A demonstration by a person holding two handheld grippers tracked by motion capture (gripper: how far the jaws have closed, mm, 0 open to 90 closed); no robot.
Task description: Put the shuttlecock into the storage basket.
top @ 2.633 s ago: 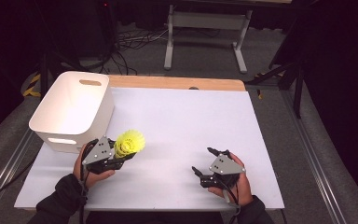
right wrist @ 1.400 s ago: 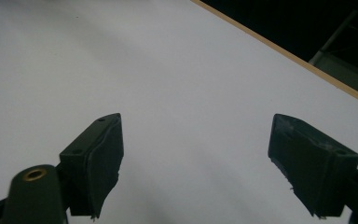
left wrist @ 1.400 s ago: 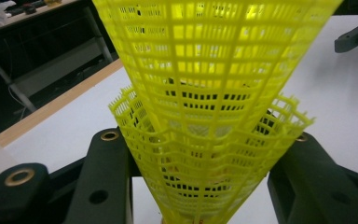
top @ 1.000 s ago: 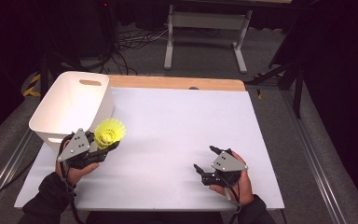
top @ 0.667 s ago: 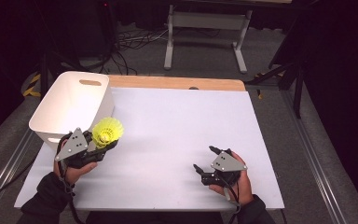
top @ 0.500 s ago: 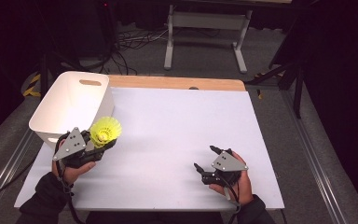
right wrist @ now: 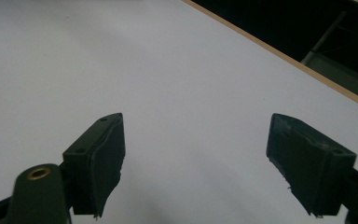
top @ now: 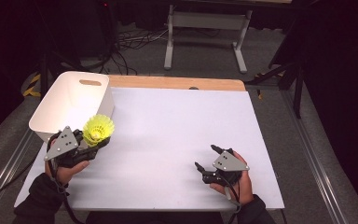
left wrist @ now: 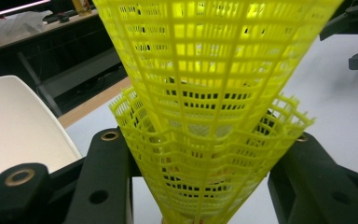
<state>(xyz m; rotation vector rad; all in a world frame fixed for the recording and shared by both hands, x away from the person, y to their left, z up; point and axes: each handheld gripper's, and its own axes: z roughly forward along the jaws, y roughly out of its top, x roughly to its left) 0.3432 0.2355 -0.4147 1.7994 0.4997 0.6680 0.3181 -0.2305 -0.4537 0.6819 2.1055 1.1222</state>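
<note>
A yellow plastic shuttlecock [top: 98,129] points its mesh skirt up and away, just off the near right corner of the white bin [top: 43,112]. My left gripper [top: 95,140] is shut on its lower skirt. In the left gripper view the shuttlecock [left wrist: 205,93] looks like two nested ones, pinched between the two black jaws of my left gripper [left wrist: 205,149], with the bin [left wrist: 18,126] at the left. My right gripper [top: 205,156] rests low over the white table [top: 177,121] at the near right. It stands open with nothing between its fingers [right wrist: 98,158].
The white bin with a handle slot stands at the table's far left. A wooden strip [top: 177,83] runs along the table's far edge. Beyond it are a metal stand [top: 205,28] and cables on a dark floor.
My left gripper has carried the shuttlecock leftward and a little away from me, up to the bin's near corner. The right gripper has not moved.
</note>
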